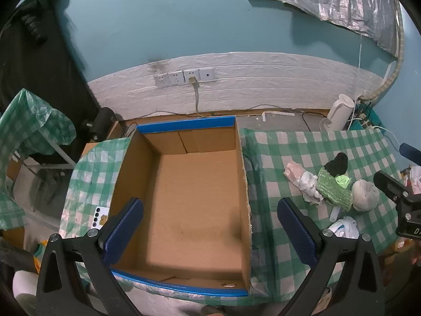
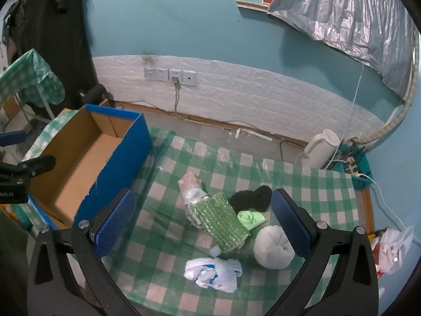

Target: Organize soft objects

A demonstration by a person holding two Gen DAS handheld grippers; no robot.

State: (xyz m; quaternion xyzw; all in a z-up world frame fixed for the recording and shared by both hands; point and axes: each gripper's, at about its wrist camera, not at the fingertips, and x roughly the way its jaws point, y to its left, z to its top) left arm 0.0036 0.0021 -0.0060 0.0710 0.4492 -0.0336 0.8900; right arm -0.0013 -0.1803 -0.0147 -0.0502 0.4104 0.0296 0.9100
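Observation:
An empty cardboard box with blue outer walls sits on the green checked tablecloth; it also shows at the left of the right wrist view. My left gripper is open above the box. To the right of the box lies a heap of soft things: green bubble wrap, a black cloth, a light green roll, a white rolled cloth, a white plastic bag and a pink-white packet. My right gripper is open above the heap, empty.
A white kettle and a teal basket with cables stand at the table's far right. A wall with sockets runs behind. A plastic bag hangs off the right edge. Another checked cloth drapes at the left.

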